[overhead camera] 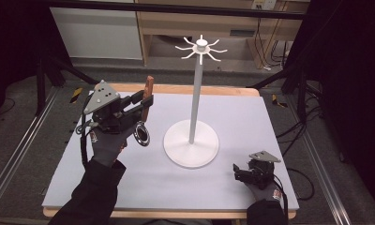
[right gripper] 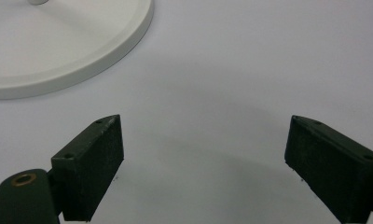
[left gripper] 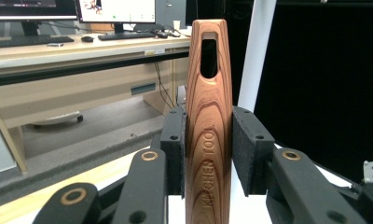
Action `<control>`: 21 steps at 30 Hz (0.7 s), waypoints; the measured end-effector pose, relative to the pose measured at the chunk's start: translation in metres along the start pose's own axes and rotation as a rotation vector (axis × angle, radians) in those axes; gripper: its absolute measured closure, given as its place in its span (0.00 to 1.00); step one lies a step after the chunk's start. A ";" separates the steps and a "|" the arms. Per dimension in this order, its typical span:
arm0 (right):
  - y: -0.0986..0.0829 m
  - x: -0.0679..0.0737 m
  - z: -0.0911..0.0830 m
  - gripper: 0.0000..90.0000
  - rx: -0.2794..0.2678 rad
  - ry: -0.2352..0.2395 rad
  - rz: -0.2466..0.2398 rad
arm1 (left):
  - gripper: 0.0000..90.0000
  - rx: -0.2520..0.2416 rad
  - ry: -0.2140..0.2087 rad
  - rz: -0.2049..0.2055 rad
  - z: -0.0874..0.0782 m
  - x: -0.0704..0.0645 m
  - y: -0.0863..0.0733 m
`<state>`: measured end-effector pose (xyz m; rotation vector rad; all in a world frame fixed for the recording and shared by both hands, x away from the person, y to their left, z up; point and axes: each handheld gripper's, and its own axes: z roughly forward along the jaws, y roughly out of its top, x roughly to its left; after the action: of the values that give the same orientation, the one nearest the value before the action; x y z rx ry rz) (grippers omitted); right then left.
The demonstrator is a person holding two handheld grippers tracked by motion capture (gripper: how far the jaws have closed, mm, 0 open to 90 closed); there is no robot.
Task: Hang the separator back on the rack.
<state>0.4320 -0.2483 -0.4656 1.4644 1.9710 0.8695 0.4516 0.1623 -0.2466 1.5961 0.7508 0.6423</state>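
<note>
The kitchen tool (left gripper: 208, 135) is a utensil with a wooden handle and a round dark metal head (overhead camera: 141, 133). Your left gripper (overhead camera: 146, 104) has it pinched by the handle, jaws pressed against both flat sides, as the left gripper view shows. The handle stands nearly upright, with its slotted hanging hole (left gripper: 208, 58) at the top and clear of the jaws. The head hangs below, above the grey mat (overhead camera: 251, 122) and not touching it.

The tool is held left of the white hook stand (overhead camera: 194, 108), near the pole but apart from it. The hook crown (overhead camera: 201, 48) sits well above the handle's top end. All visible hooks are bare.

Status, as judged from these views: pick-up is complete; hanging is not yet done. What remains is to raise the tool to crown height, align the slot with one hook, thread it on, and release.

Your right gripper (overhead camera: 239, 172) rests low on the mat, front right of the stand base (right gripper: 58, 56). Its jaws are spread wide and hold nothing. It is positioned to steady the base if the stand tips during threading.
</note>
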 end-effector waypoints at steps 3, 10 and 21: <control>0.000 0.000 0.000 0.13 0.002 0.002 0.006 | 0.75 -0.005 -0.006 0.009 0.001 -0.003 0.006; 0.000 0.000 0.000 0.13 0.003 0.003 0.007 | 0.75 -0.027 -0.018 0.010 0.004 -0.008 0.018; 0.000 0.000 0.001 0.13 0.003 0.005 0.008 | 0.75 -0.047 -0.033 0.012 0.011 -0.013 0.028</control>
<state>0.4325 -0.2480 -0.4658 1.4744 1.9719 0.8748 0.4546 0.1424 -0.2206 1.5660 0.6971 0.6361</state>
